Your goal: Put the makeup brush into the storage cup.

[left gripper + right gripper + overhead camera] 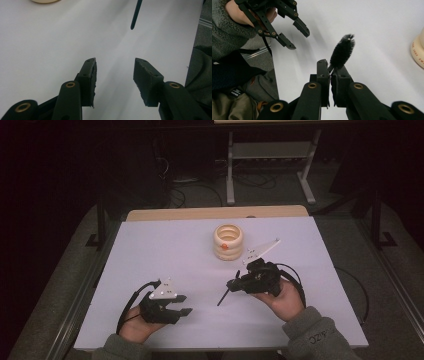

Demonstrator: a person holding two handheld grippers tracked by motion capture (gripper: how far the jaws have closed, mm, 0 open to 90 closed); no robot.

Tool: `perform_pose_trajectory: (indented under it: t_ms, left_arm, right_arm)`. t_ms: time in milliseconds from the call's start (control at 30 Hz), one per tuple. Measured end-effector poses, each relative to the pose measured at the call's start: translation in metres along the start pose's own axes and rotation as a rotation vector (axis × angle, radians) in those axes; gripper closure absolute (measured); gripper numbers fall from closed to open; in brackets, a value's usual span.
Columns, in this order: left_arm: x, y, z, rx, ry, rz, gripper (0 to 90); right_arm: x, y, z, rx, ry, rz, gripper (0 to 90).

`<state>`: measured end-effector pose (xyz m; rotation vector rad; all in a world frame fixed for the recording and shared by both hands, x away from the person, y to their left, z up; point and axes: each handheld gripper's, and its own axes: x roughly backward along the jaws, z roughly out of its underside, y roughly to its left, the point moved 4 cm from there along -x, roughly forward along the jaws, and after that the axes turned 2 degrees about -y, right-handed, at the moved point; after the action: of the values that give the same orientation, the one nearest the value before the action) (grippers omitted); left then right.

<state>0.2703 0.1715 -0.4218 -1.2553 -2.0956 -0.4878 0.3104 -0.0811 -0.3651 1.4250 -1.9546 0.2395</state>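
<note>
A black bottle brush (342,52) is clamped between the jaws of my right gripper (329,65), its bristle head rising past their tips. In the high view my right gripper (231,285) sits right of the table's centre, and the brush's thin handle (223,296) slants down towards the front left. Its tip (134,17) hangs over the table in the left gripper view. My left gripper (188,303) rests near the front left, open, with nothing between its pads (90,75). A cream ribbed container (228,241) holding something orange (225,246) stands behind the right gripper.
The white tabletop (165,250) has a wooden strip along its far edge. Beyond it are dark floor, cables and a white metal frame (270,155). Grey sleeves reach in from the front edge.
</note>
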Motion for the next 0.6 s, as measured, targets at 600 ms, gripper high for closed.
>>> perform_pose_trajectory:
  t_ms: [600]
  left_arm:
    - [0.007,0.007,0.001,0.014,-0.012,-0.030,47.0]
  right_arm:
    - [0.011,-0.016,-0.014,-0.024,-0.007,0.033,84.4]
